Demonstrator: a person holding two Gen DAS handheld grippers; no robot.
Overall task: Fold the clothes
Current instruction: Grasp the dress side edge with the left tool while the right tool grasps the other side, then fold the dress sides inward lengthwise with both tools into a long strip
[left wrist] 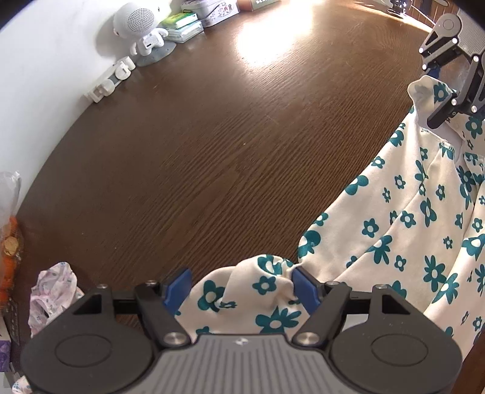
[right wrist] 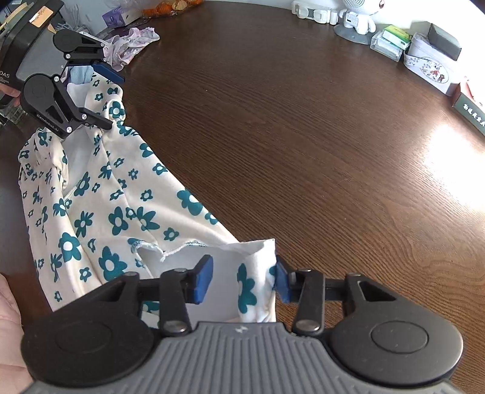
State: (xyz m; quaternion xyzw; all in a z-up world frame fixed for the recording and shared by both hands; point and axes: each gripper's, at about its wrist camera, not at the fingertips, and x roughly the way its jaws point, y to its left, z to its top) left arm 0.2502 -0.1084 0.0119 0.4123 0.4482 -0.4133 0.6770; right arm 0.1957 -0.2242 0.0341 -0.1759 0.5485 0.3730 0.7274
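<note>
On the dark grained wooden table (left wrist: 212, 145), the soft cream garment with teal flowers (left wrist: 394, 218) lies rumpled between the half-open left gripper (left wrist: 242, 288) and right gripper (right wrist: 242, 282), each straddling a bunched corner without clamping it.

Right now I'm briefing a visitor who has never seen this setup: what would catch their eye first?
The cream garment with teal flowers, draped across the near side of the dark wooden table. Each end bunches between blue pads: the left gripper and the right gripper. After that, the white round-headed robot figure by the wall at the table's far edge.
</note>
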